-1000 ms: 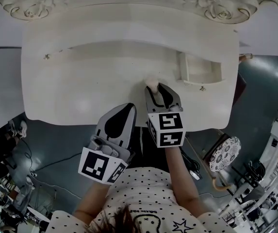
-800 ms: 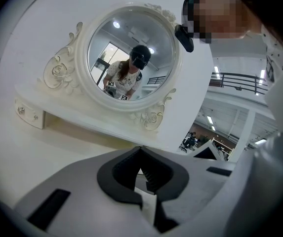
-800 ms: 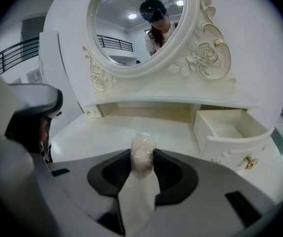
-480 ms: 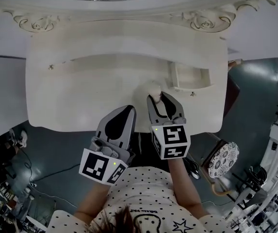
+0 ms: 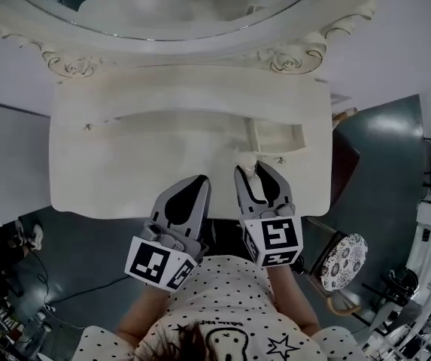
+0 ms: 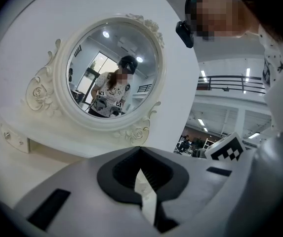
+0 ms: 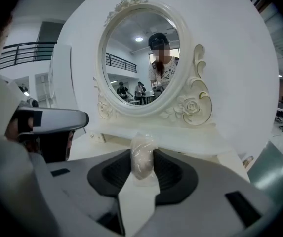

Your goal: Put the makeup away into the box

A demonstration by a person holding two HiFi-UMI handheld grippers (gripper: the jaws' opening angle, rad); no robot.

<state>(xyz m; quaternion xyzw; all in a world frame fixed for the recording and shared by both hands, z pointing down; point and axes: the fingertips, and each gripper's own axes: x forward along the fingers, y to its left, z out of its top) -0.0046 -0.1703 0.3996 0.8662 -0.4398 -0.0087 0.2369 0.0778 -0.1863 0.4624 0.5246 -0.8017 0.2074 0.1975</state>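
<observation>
A small pale makeup piece in clear wrap (image 7: pixel 142 158) sits pinched between the pads of my right gripper (image 7: pixel 142 168), which is shut on it. In the head view this gripper (image 5: pixel 250 170) hangs over the front right of the white vanity table (image 5: pixel 125 164), with the makeup piece (image 5: pixel 249 166) at its tips. The small open box (image 5: pixel 277 136) lies on the tabletop just beyond and right of it. My left gripper (image 5: pixel 198 180) hovers beside it over the table's front edge, jaws closed together with nothing in them (image 6: pixel 142 187).
An oval mirror with carved roses (image 5: pixel 192 21) stands at the back of the vanity and fills both gripper views (image 6: pixel 114 75) (image 7: pixel 141 63). A round patterned stool (image 5: pixel 343 260) stands on the floor at the right. Bare tabletop lies left of the grippers.
Both grippers have risen off the tabletop, the right one carrying the makeup piece up with it. The head view has tilted up, bringing the mirror into sight.
</observation>
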